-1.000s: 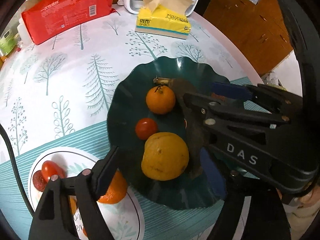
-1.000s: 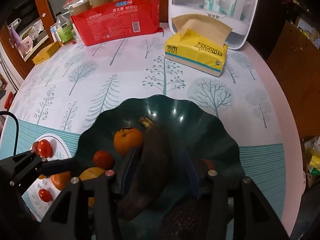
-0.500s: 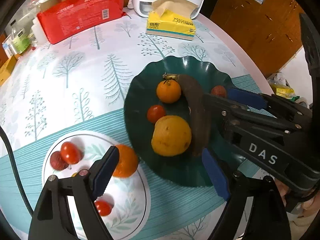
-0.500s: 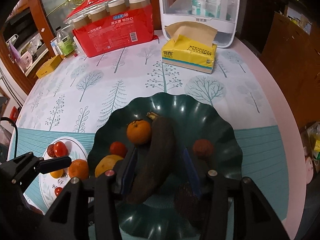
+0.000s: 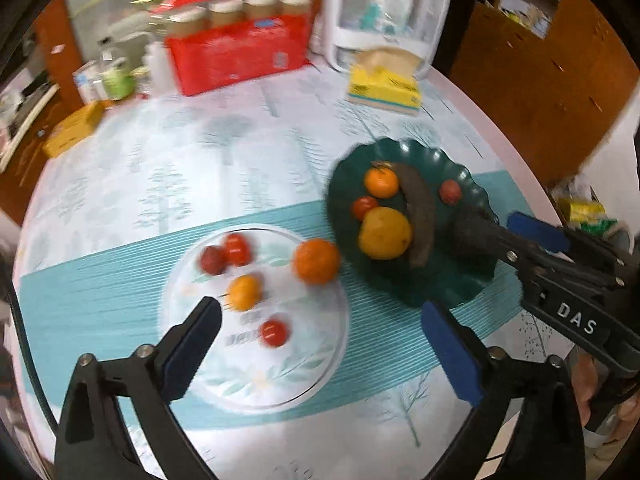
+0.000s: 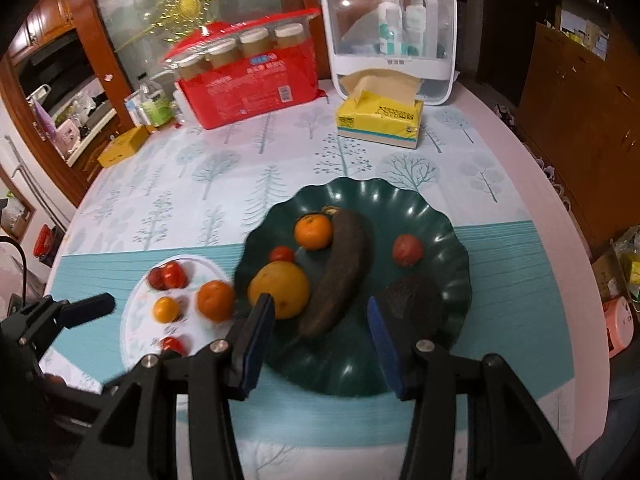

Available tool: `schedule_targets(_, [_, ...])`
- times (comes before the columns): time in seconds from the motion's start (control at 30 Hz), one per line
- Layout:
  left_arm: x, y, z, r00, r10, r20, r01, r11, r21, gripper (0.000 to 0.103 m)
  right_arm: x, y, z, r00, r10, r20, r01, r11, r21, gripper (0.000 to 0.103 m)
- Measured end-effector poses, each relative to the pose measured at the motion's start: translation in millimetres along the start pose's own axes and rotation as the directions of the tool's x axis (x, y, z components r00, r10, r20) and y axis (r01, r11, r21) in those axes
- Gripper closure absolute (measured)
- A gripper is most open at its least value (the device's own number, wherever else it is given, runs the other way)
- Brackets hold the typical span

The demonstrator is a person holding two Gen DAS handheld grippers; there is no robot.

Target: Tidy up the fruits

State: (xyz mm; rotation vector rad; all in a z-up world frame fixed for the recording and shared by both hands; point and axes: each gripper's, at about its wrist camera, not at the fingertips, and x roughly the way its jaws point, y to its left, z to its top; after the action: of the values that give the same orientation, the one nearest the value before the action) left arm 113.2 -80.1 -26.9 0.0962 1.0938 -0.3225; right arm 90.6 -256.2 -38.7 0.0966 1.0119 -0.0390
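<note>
The left tongs [image 5: 320, 336] hang above the table with their blue-padded black jaws spread wide and nothing between them; they have just been opening. The right tongs [image 6: 322, 332] are released too, jaws partly apart over the near rim of the green plate [image 6: 452, 240], with no fruit between the pads.

The green plate is glossy, dark and scalloped at the edge. On it lie a small orange [image 6: 314, 232] with a stem, a long curved banana [image 6: 340, 272] gone dark brown and dull, a little red tomato [image 6: 282, 255], a large round yellow fruit [image 6: 280, 288] with a pitted skin, a small reddish fruit [image 6: 407, 250] off to the right, and a dark rough-skinned lump [image 6: 412, 300] near the front.

Just beside it sits a flat white plate [image 5: 312, 376] with a pale leaf pattern. It carries a bigger orange [image 5: 317, 261] at its edge next to the green plate, a small yellow-orange fruit [image 5: 244, 292], two red ones [image 5: 226, 254] touching, and one red tomato [image 5: 274, 333] apart.

The table [image 6: 224, 168] is round, covered in a smooth cloth printed with trees and a teal striped band.
</note>
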Motion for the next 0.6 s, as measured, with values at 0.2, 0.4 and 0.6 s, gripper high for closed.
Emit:
schedule_targets(0.2, [-50, 50, -11, 0.993, 0.095, 0.072, -0.087, 0.991, -0.105, 0.001, -26, 30, -4, 0.998, 0.053, 0.031, -0.052, 0.998, -0.044, 0.054])
schedule_targets(0.4, [-79, 94, -17, 0.98, 0.165, 0.112, -0.143, 0.973, -0.18, 0.001, -35, 71, 3, 0.991, 0.117, 0.063, -0.109, 0.988, -0.113, 0.054])
schedule_targets(0.6, [-71, 122, -17, 0.973, 0.201, 0.111, -0.177, 0.964, -0.196, 0.001, -19, 111, 2, 0.986, 0.158, 0.046, -0.145, 0.967, -0.209, 0.054])
